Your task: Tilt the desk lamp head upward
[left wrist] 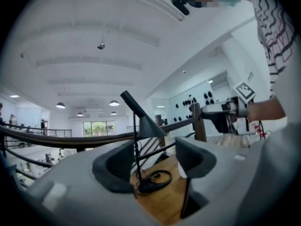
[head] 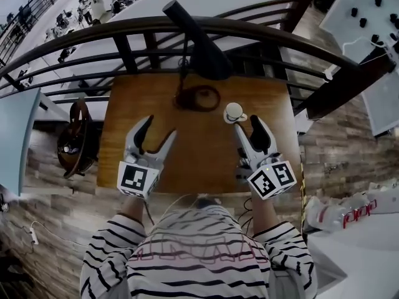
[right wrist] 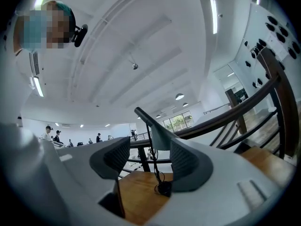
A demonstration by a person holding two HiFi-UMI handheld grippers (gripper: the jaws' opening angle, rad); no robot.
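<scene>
Wooden desk (head: 199,167) at a balcony railing (head: 249,27), seen from above: a person in a striped top holds a two-jaw tool in each hand, short of the black desk lamp (head: 202,52) whose head is to be tilted upward. The lamp stands at the desk's far edge, with a loop of its own cable (head: 217,98) lying around its foot. Its thin stem rises to a cone-shaped head that opens down toward the desk.

The left gripper (head: 160,128) and the right gripper (head: 247,124) hover side by side over the near half of the desk. Both point at the lamp and are well apart from it. Each has its jaws spread with nothing between the pads, and each gripper's own view shows the lamp framed in the gap, beyond the jaws.

The placing reads as an approach, with the two tools lined up so that one may steady the stem or foot while the other lifts the head. Neither has touched the lamp.

A white cup (head: 234,112) sits just beyond the tip of the right gripper, between it and the lamp's foot, and could be knocked on the way in.

Count: one lamp, one cup, one desk, two grippers.
</scene>
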